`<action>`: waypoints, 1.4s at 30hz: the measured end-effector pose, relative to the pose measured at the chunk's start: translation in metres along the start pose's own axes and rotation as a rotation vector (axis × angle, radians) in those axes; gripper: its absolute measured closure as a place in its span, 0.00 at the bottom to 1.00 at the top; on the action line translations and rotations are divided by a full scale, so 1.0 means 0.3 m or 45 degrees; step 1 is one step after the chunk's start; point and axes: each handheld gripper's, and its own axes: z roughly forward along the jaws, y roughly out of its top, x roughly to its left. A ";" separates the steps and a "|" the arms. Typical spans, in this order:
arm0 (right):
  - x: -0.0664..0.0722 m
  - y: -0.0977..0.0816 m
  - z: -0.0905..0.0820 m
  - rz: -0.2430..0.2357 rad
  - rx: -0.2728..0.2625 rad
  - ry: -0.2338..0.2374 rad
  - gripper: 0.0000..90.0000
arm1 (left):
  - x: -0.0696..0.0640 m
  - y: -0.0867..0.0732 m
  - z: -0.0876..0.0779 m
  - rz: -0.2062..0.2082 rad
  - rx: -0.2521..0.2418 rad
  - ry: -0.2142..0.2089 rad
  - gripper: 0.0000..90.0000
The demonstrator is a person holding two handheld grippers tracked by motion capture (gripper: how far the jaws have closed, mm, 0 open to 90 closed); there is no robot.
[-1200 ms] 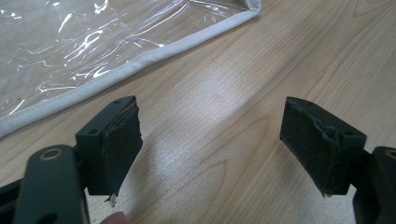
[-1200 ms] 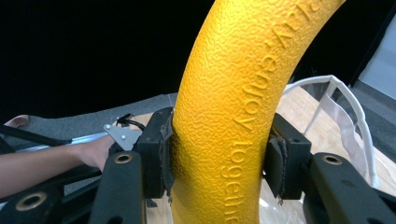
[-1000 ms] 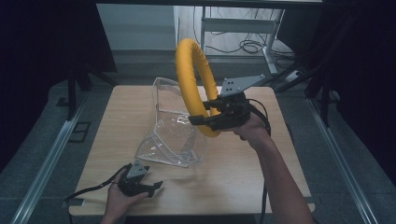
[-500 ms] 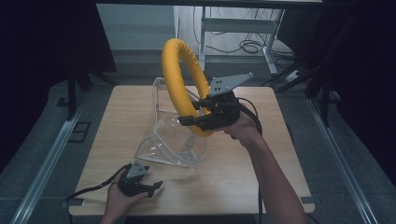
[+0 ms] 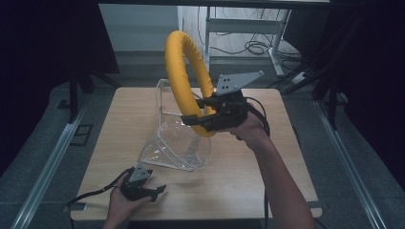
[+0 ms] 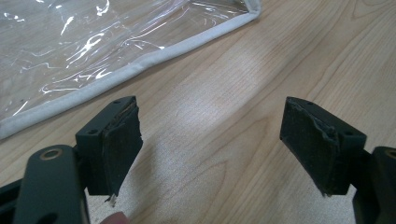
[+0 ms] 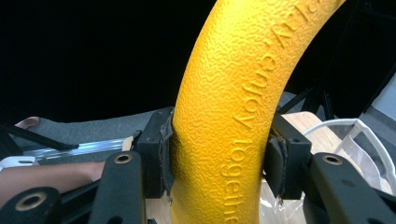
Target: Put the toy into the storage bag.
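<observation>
A thick yellow foam ring (image 5: 184, 62) stands upright in the air over a clear plastic bag (image 5: 174, 138) with white trim. My right gripper (image 5: 192, 110) is shut on the ring's lower arc. In the right gripper view both pads press into the yellow ring (image 7: 233, 93), one on each side, where my right gripper (image 7: 217, 154) holds it. The bag stands open in the middle of the wooden table (image 5: 267, 167). Near the table's front edge my left gripper (image 5: 156, 192) rests open. Between its jaws is bare wood, my left gripper (image 6: 217, 140) lying just short of the bag's trimmed edge (image 6: 70, 56).
Beyond the table stand a metal desk frame (image 5: 239, 24) and loose cables (image 5: 253, 47) on the floor. Floor rails (image 5: 47, 162) run along both sides. Dark curtains close off left and right. Bare wood lies right of the bag.
The right gripper has carried the ring a little to the left, so it now stands more over the bag. The left gripper has stayed put.
</observation>
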 end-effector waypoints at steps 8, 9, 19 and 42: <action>0.012 0.014 0.020 -0.012 -0.024 0.053 0.56 | 0.000 0.000 -0.001 0.001 -0.001 0.000 0.23; 0.012 0.014 0.023 -0.013 -0.024 0.056 0.56 | 0.000 0.000 -0.001 0.000 -0.002 0.000 0.23; 0.019 0.016 0.049 -0.006 -0.029 0.106 0.56 | -0.001 -0.001 0.002 -0.003 0.000 -0.004 0.23; 0.013 -0.020 0.116 0.037 0.003 0.171 0.56 | -0.001 -0.002 0.004 0.000 0.007 -0.003 0.23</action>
